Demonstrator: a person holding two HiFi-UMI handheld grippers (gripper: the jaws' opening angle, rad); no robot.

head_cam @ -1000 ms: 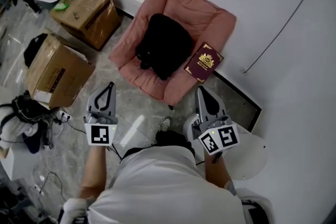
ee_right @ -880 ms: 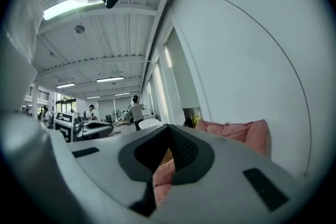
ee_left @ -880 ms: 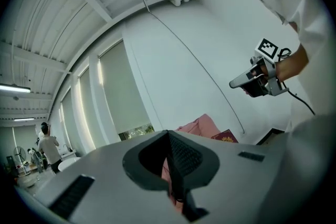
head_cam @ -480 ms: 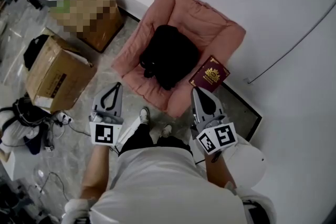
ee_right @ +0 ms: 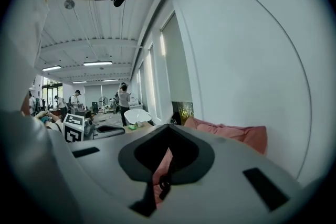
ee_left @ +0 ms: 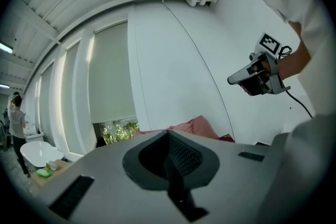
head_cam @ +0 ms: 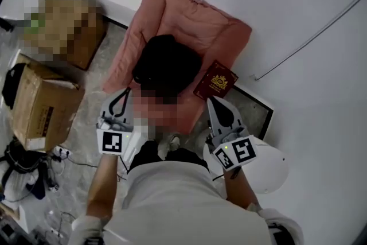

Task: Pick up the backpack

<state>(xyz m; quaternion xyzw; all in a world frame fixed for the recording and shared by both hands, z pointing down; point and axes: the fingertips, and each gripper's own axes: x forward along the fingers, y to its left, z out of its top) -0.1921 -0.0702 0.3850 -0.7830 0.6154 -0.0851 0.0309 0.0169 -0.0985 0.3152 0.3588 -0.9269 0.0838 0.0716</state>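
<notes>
At the far left of the head view a brown cardboard box (head_cam: 34,106) stands on the floor; it carries dark print that is too small for me to read. Next across are my left tongs (head_cam: 121,94), jaws pressed together with nothing between them, held about level and aimed at the near left corner of the padded pink fabric seat (head_cam: 200,20). The soft black fabric backpack (head_cam: 166,63) lies in the middle of that seat, ahead of the left tongs and a little to their right. It looks like a rounded lump, and I judge it slightly longer across the seat than front to back. Its near edge is hidden from me, and I cannot pick out a strap or handle. Just beside the backpack on its right, a flat maroon booklet (head_cam: 215,81) rests on the seat's padded rim. It bears a gold crest, with lettering I cannot make out. My right tongs (head_cam: 213,101) are directly below it in the head view, tilted slightly down. Their jaws also appear together and empty, and I see only a sliver of pink seat past them. Both tongs are near the seat's front edge and neither touches anything. I judge the left pair slightly closer with a clear line in, while the right pair would have to pass the booklet. Either pair must spread before taking hold. The only other markings I see are the square black-and-white codes on the cubes.
</notes>
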